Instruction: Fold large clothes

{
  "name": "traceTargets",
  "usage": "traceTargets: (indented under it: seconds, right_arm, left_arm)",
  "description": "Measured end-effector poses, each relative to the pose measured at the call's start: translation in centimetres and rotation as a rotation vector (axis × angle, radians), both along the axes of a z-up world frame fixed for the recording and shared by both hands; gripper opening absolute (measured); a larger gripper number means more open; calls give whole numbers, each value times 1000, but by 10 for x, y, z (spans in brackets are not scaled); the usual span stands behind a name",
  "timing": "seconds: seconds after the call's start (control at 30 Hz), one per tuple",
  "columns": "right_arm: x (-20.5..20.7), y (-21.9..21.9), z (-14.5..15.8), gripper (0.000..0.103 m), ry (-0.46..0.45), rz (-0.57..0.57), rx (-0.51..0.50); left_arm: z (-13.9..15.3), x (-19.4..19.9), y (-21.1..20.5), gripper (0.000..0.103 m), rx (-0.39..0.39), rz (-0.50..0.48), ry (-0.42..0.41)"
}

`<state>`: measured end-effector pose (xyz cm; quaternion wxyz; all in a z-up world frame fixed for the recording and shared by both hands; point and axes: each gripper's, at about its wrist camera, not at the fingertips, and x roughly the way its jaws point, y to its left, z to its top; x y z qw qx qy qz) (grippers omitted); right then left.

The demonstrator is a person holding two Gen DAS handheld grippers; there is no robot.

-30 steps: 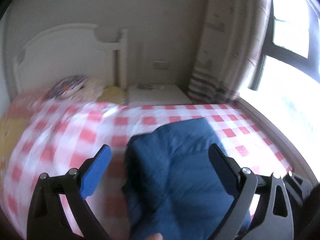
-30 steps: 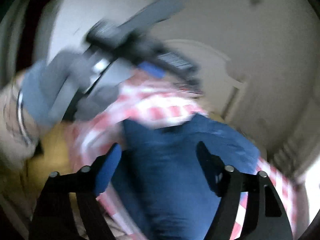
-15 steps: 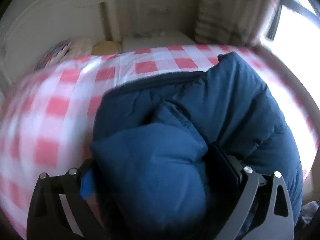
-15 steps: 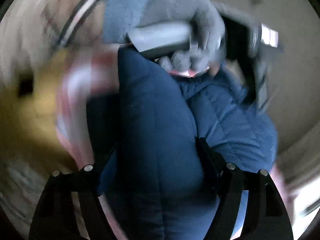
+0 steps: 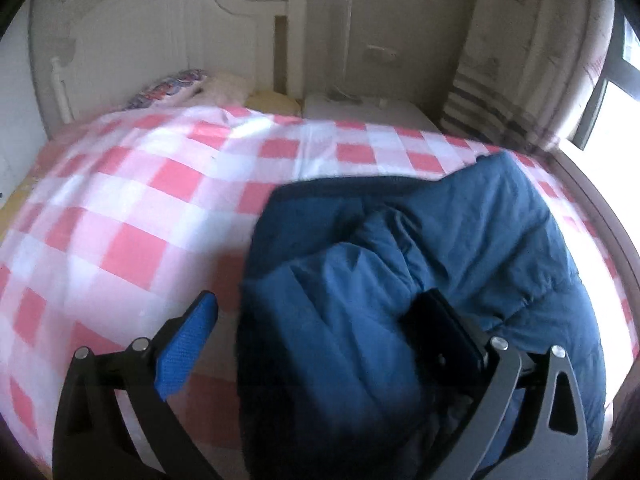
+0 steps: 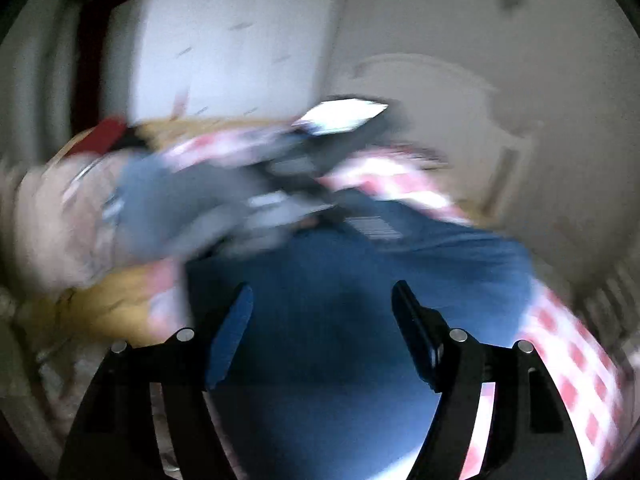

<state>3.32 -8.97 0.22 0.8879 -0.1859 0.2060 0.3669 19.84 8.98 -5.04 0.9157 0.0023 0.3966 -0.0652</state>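
A puffy dark blue quilted jacket (image 5: 420,280) lies bunched on the red-and-white checked bed cover (image 5: 160,200). My left gripper (image 5: 320,320) is open just above it, with a fold of the jacket bulging between the blue-padded left finger (image 5: 188,348) and the black right finger (image 5: 448,332). In the blurred right wrist view my right gripper (image 6: 322,320) is open above the same jacket (image 6: 340,360), holding nothing. The person's gloved left hand with the other gripper (image 6: 240,200) crosses above the jacket there.
A white headboard (image 5: 160,40) and pillows (image 5: 172,88) stand at the far end of the bed. A white nightstand (image 5: 360,108) and a striped curtain (image 5: 520,60) are at the back right, beside a bright window (image 5: 616,100). A yellow sheet (image 6: 100,300) shows at the bed's edge.
The left gripper has pulled back and up from the jacket, its blue pad now showing. The right gripper has lifted off the jacket; the left hand has swung across its view.
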Motion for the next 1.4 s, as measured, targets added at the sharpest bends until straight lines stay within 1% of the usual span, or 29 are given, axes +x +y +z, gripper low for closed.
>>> traceTargets:
  seconds: [0.1, 0.17, 0.23, 0.27, 0.33, 0.37, 0.4, 0.43, 0.47, 0.53, 0.57, 0.63, 0.67, 0.7, 0.73, 0.77, 0.8, 0.83, 0.87, 0.9, 0.93, 0.97, 1.0, 1.03, 1.1, 1.2, 1.27, 1.3, 1.4]
  right_arm:
    - [64, -52, 21, 69, 24, -206, 148]
    - [114, -79, 27, 59, 79, -319, 239]
    - [164, -88, 24, 58, 155, -376, 302]
    - [179, -85, 18, 58, 181, -385, 311]
    - [216, -64, -7, 58, 261, -384, 267]
    - [239, -45, -37, 59, 372, -342, 171]
    - [251, -30, -59, 59, 432, -328, 98]
    - [256, -29, -61, 59, 429, -332, 103]
    - [261, -25, -58, 59, 448, -335, 76]
    - [261, -22, -39, 59, 427, -363, 7]
    - [257, -20, -29, 59, 401, -377, 15]
    - [246, -24, -3, 59, 348, -378, 110]
    - [238, -22, -2, 59, 337, -350, 146]
    - [240, -14, -14, 59, 355, -333, 119]
    - [245, 2, -31, 60, 388, -328, 18]
    - [241, 22, -51, 61, 352, -317, -128]
    - [236, 27, -50, 61, 316, -316, -168]
    - [235, 27, -46, 61, 326, -322, -174]
    - [232, 21, -38, 61, 350, -329, -153]
    - [224, 11, -28, 61, 372, -326, -92]
    - [215, 2, -18, 67, 382, -320, -42]
    - [200, -13, -9, 82, 402, -303, 44]
    - [184, -29, -3, 93, 416, -291, 121]
    - [166, -43, -2, 99, 421, -285, 185]
    - [139, -60, -4, 99, 462, -267, 221]
    - [101, -81, -28, 99, 596, -224, 271]
    - [85, -89, -48, 99, 696, -193, 330]
    - [78, -90, -62, 99, 752, -179, 368]
    - [68, -92, -92, 99, 888, -156, 507]
  left_arm:
    - [-5, -5, -6, 101, 45, 15, -6]
    - [-9, -11, -5, 101, 58, 39, -33]
    - [-10, -15, -3, 101, 54, 50, -43]
    - [-11, -15, -2, 101, 50, 53, -43]
    - [-11, -13, 4, 101, 47, 91, -42]
    - [-13, -12, 8, 101, 41, 107, -33]
    - [-16, -11, 13, 101, 15, 107, -22]
    - [-18, -10, 16, 101, -6, 104, -15]
    - [-19, -9, 19, 101, -27, 103, -8]
    - [-20, -10, 22, 101, -37, 111, -13]
    - [-19, -11, 22, 101, -30, 121, -22]
    - [-17, -16, 19, 101, -4, 140, -42]
    - [-15, -19, 18, 101, 17, 157, -54]
    - [-13, -21, 17, 101, 32, 169, -58]
    - [-11, -24, 16, 101, 56, 174, -51]
    - [-8, -26, 17, 101, 60, 167, -43]
    - [-5, -31, 21, 101, 47, 163, -38]
    - [-3, -35, 26, 101, 31, 166, -36]
    - [-1, -41, 35, 101, -10, 160, -20]
    - [-2, -44, 41, 101, -45, 143, -2]
    - [-4, -48, 48, 101, -93, 116, 27]
    - [-6, -52, 54, 101, -138, 91, 53]
    - [-10, -56, 61, 101, -192, 58, 79]
    - [-15, -61, 68, 101, -248, 26, 104]
    - [-26, -67, 78, 101, -340, -16, 143]
    - [-46, -72, 89, 101, -467, -76, 228]
    - [-63, -76, 96, 101, -577, -108, 288]
    - [-66, -79, 97, 101, -606, -117, 277]
    - [-68, -81, 95, 101, -604, -144, 276]
